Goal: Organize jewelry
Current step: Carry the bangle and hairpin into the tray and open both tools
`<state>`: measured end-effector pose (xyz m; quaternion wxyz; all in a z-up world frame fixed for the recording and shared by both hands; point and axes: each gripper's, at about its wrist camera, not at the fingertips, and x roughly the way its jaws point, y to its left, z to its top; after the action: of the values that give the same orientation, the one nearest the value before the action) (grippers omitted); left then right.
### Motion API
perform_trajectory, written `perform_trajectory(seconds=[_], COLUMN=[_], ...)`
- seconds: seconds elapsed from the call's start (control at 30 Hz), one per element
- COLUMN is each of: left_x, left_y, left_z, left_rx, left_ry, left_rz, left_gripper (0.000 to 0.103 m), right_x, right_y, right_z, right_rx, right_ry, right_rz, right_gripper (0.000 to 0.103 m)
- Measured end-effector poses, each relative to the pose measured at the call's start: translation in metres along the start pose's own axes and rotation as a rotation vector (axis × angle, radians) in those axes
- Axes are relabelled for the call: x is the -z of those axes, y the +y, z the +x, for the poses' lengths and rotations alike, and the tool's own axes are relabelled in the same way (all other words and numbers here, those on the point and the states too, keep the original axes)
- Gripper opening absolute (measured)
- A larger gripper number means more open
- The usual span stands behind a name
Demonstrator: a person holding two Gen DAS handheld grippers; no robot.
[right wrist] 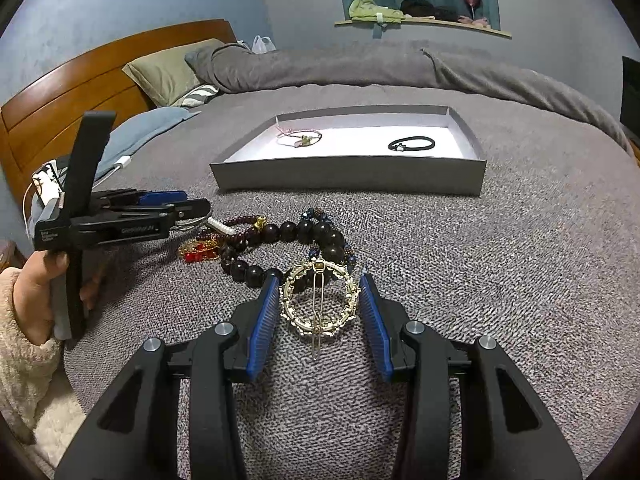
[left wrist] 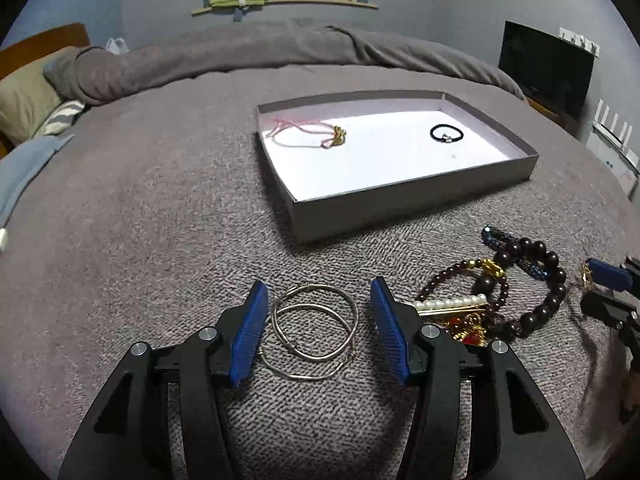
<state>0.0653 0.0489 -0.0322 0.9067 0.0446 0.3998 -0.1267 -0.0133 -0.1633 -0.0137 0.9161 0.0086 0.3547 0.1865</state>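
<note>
Evidently both grippers are poised to pick. Between the spread fingers of the left gripper (left wrist: 318,296) lie the thin silver wire bangles (left wrist: 314,328), flat on the grey woven blanket (left wrist: 160,240); close low to catch the wire. The right gripper (right wrist: 319,292), also open, brackets the round gold filigree hair clip (right wrist: 319,304); squeeze across its rim, then carry to the shallow grey cardboard box (right wrist: 348,178) beyond the fingertips.

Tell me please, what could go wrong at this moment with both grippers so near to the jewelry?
The left gripper brackets two overlapping silver hoops; closing may catch only one. The right gripper surrounds the gold hair clip, which touches the dark bead bracelet, so lifting could perhaps drag the beads. Thin hoops might also slip on the soft blanket.
</note>
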Motion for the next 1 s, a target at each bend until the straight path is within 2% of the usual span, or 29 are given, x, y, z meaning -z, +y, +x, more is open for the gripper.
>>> perform_trajectory(seconds=[0.1, 0.17, 0.23, 0.47, 0.57, 0.63, 0.77, 0.87, 1.0], left_x=[0.002, 0.002, 0.001, -0.001, -0.011, -0.021, -0.052, -0.073, -0.100], left_y=[-0.002, -0.001, 0.000, -0.003, -0.001, -0.003, -0.013, -0.016, -0.016], left_z=[0.008, 0.008, 0.007, -0.009, -0.024, -0.031, -0.035, -0.028, -0.010], left_rx=[-0.021, -0.012, -0.009, -0.004, 0.028, 0.046, 0.024, 0.026, 0.026], left_ry=[0.037, 0.032, 0.026, -0.036, -0.064, -0.085, -0.137, -0.157, -0.175], left_rz=[0.016, 0.013, 0.008, 0.015, -0.017, -0.016, 0.032, 0.036, 0.016], left_gripper=[0.055, 0.055, 0.048, 0.048, 0.048, 0.049, 0.049, 0.049, 0.049], right_x=[0.000, 0.000, 0.000, -0.001, -0.012, -0.029, -0.068, -0.102, -0.128], right_y=[0.000, 0.000, 0.000, -0.001, -0.005, -0.010, -0.022, -0.045, -0.069], right_z=[0.000, -0.001, -0.001, -0.004, -0.005, -0.006, -0.003, 0.009, 0.028], right_rx=[-0.001, 0.000, 0.001, 0.009, 0.025, 0.048, 0.098, 0.114, 0.141], right_ry=[0.000, -0.002, -0.003, -0.016, -0.036, -0.065, -0.130, -0.168, -0.187], right_rz=[-0.001, -0.001, -0.001, -0.003, -0.007, -0.019, -0.039, 0.009, 0.049], right_gripper=[0.042, 0.042, 0.042, 0.042, 0.042, 0.042, 0.042, 0.042, 0.042])
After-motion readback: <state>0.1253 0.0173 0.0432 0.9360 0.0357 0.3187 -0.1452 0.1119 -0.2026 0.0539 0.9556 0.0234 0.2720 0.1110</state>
